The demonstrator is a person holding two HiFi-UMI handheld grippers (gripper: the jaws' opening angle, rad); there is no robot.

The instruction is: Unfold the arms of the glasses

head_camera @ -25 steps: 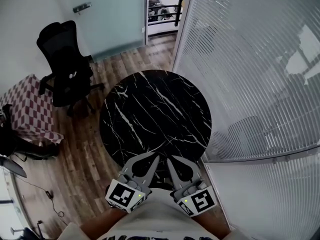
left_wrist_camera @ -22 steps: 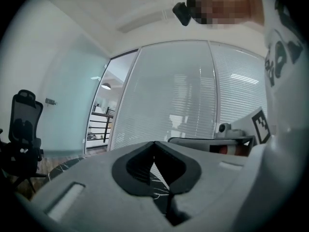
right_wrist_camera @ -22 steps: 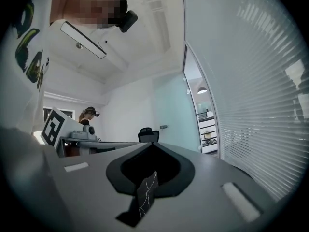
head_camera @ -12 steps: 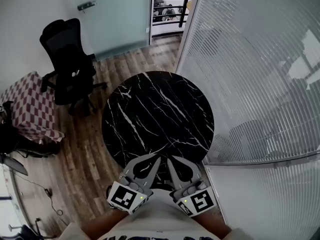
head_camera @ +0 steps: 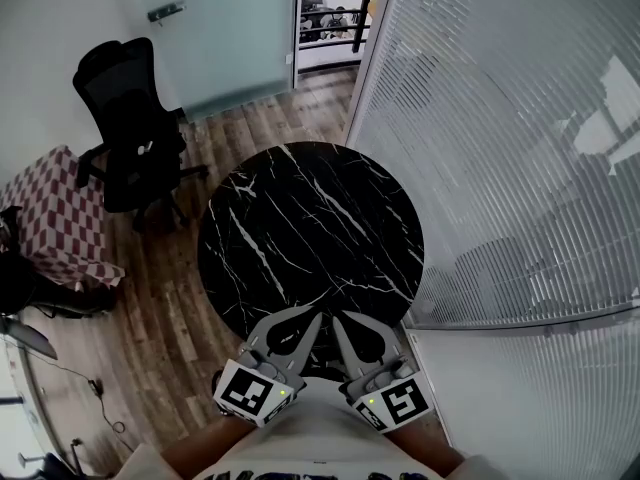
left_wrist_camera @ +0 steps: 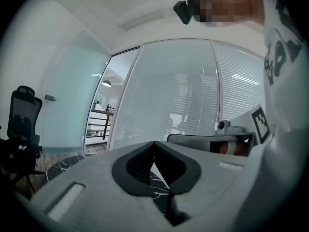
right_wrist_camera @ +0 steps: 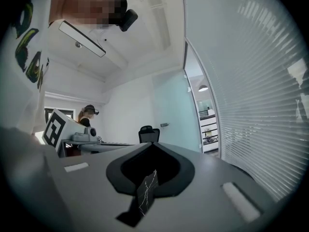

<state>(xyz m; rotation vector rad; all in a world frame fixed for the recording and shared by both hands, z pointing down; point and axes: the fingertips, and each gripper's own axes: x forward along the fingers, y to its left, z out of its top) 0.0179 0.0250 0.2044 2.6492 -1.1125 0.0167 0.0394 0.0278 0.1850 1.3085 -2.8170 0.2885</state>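
Observation:
No glasses show in any view. A round black marble table (head_camera: 310, 233) with white veins stands in front of me, its top bare. My left gripper (head_camera: 309, 314) and right gripper (head_camera: 337, 318) are held side by side close to my body, over the table's near edge, tips pointing toward the table. Both are shut with nothing between the jaws. In the left gripper view the left gripper (left_wrist_camera: 154, 143) has its jaws together, with the right gripper's marker cube (left_wrist_camera: 260, 122) beside it. The right gripper (right_wrist_camera: 153, 144) also has its jaws together in the right gripper view.
A black office chair (head_camera: 130, 128) stands left of the table on the wood floor (head_camera: 170, 318), with a checkered seat (head_camera: 55, 218) further left. A glass wall with blinds (head_camera: 500, 168) runs close along the table's right. A frosted door (head_camera: 220, 28) is behind. Another person (right_wrist_camera: 88, 114) stands far off.

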